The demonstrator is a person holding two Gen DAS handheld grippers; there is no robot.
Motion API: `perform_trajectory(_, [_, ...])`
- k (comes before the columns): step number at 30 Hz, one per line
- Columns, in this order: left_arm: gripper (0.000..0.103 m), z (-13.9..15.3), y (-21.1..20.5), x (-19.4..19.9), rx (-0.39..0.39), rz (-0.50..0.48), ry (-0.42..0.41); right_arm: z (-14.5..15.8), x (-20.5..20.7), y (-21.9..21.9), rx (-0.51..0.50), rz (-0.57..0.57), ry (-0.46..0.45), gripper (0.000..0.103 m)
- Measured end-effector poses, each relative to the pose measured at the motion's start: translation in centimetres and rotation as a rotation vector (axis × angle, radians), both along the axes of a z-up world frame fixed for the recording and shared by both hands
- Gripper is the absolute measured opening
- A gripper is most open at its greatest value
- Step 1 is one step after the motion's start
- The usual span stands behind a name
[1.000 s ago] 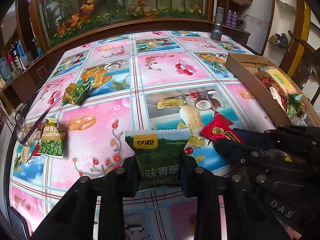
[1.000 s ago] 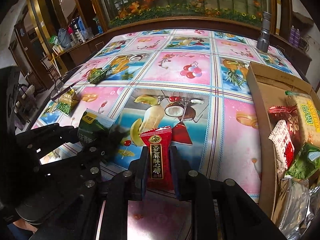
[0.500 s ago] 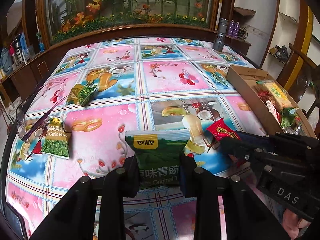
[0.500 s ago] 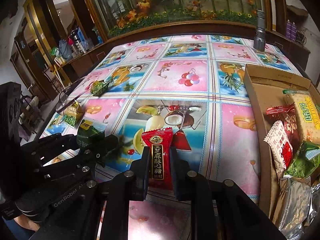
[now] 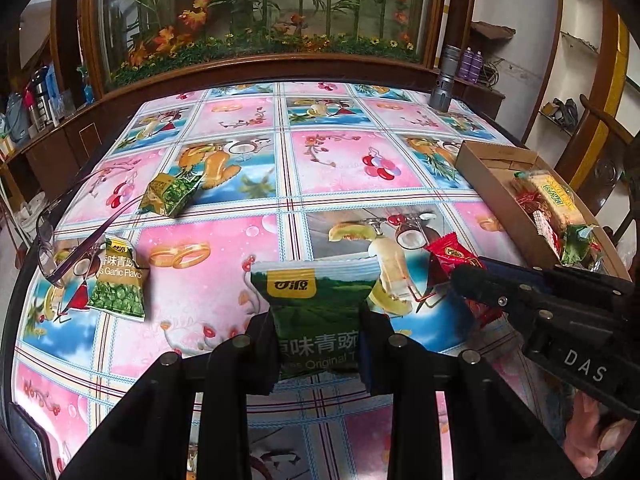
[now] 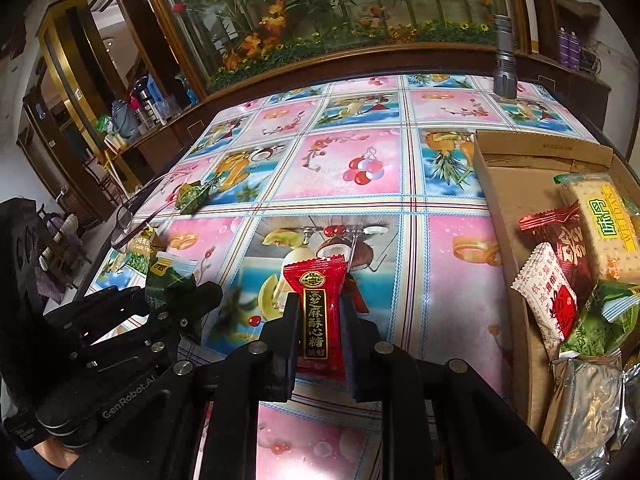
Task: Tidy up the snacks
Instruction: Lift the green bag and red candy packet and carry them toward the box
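Note:
My left gripper is shut on a dark green pea snack packet and holds it above the table. My right gripper is shut on a red candy packet, also lifted; the candy shows in the left wrist view. A cardboard box with several snacks stands at the right, and also shows in the left wrist view. Two more green packets lie on the table at the left: a garlic-flavour one and a tilted one.
Eyeglasses lie at the table's left edge beside the garlic packet. A grey flashlight stands upright at the far right corner. A wooden planter wall with artificial flowers runs behind the table. A wooden chair is beyond the box.
Both grippers have risen and pulled back a little from the table, each still holding its packet. The packets on the table have not moved.

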State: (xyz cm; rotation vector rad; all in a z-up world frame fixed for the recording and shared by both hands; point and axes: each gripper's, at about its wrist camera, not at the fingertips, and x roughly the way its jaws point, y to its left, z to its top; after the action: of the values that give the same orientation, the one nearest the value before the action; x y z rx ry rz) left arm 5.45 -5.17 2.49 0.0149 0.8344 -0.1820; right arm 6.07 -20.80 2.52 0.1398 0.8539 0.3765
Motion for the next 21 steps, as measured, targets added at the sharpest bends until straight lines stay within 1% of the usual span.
perform_trajectory(21, [0.028, 0.54, 0.16, -0.08, 0.000, 0.022, -0.022, 0.68, -0.29, -0.96, 0.052, -0.020, -0.014, 0.020])
